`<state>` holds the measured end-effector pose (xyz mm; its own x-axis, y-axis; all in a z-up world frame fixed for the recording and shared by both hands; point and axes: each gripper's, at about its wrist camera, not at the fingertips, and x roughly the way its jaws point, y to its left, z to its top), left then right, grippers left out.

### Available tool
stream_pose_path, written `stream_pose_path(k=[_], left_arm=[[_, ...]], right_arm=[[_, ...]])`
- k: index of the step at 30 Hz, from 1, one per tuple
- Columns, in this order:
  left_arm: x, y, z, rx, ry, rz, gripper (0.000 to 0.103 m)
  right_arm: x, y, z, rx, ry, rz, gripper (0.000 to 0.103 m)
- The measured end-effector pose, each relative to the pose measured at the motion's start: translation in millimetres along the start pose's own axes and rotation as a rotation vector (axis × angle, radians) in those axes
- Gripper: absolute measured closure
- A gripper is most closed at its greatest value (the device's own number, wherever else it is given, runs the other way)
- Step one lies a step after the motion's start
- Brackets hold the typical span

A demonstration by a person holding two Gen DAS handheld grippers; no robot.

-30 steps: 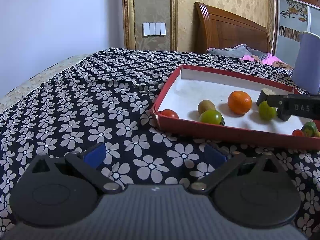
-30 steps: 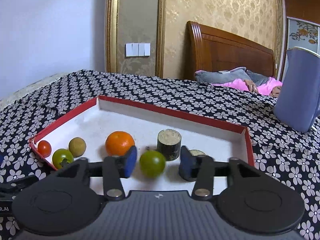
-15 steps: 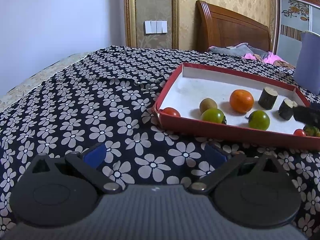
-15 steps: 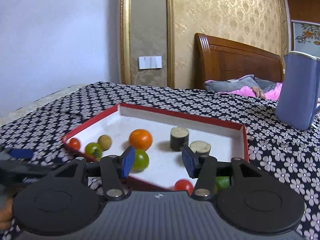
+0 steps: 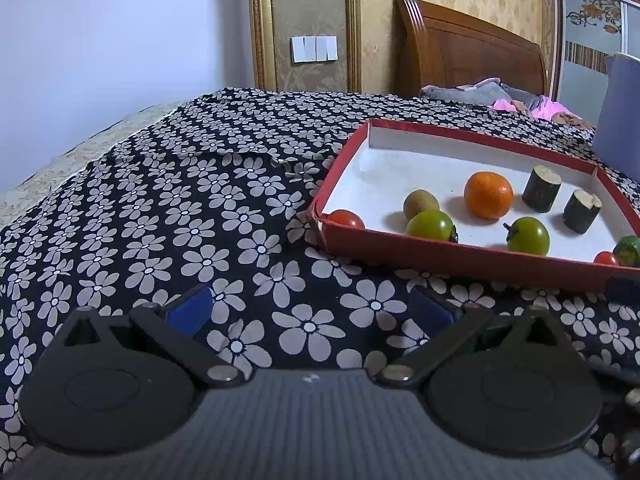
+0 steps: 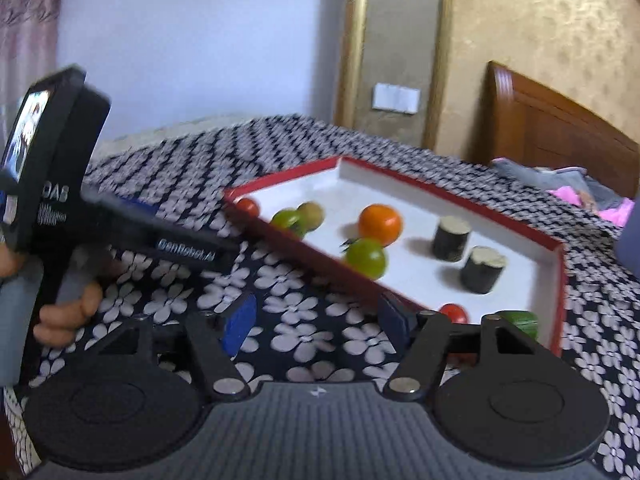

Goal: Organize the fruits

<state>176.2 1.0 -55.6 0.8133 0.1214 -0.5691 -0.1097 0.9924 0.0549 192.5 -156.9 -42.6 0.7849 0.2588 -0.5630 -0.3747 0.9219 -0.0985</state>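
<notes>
Bedroom scene: a bed under a black floral cloth (image 5: 168, 216), wooden headboard (image 5: 468, 48) behind. Left gripper (image 5: 310, 306) hangs released above bare cloth, its blue pads (image 5: 192, 308) wide apart and empty. Right gripper (image 6: 316, 314) is likewise spread and holds nothing; its view is motion-blurred. Just beyond both lies a red tray (image 5: 400, 246) with a white floor. Inside it, all apart from one another: an orange (image 5: 488, 195), two green tomatoes (image 5: 431, 225) (image 5: 527, 235), a kiwi (image 5: 421, 204), red tomatoes (image 5: 346, 219) at the near corners, and two dark stubs (image 5: 541, 189). A blue jug (image 5: 620, 112) stands past the far right corner. Risks, as judged: round fruit may roll when nudged by one pad; soft bedding may let the tray tilt under a downward push; ripe tomatoes may bruise if clamped hard.
</notes>
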Motion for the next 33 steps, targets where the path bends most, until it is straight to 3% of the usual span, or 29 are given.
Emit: stream_pose_path(k=[4, 6, 8, 12, 33], left_arm=[[2, 1, 0, -0.004, 0.006, -0.003, 0.000], [2, 2, 0, -0.002, 0.007, -0.004, 0.000], [2, 1, 0, 0.000, 0.005, 0.002, 0.000], [2, 1, -1, 0.005, 0.003, 0.004, 0.000], [2, 1, -1, 0.020, 0.007, -0.003, 0.000]], right_arm=[[13, 2, -4, -0.016, 0.057, 0.027, 0.032], [14, 0, -3, -0.006, 0.062, 0.016, 0.020], [17, -3, -3, 0.008, 0.070, 0.020, 0.017], [22, -10, -6, 0.045, 0.093, 0.010, 0.000], [27, -21, -9, 0.119, 0.117, 0.058, 0.000]])
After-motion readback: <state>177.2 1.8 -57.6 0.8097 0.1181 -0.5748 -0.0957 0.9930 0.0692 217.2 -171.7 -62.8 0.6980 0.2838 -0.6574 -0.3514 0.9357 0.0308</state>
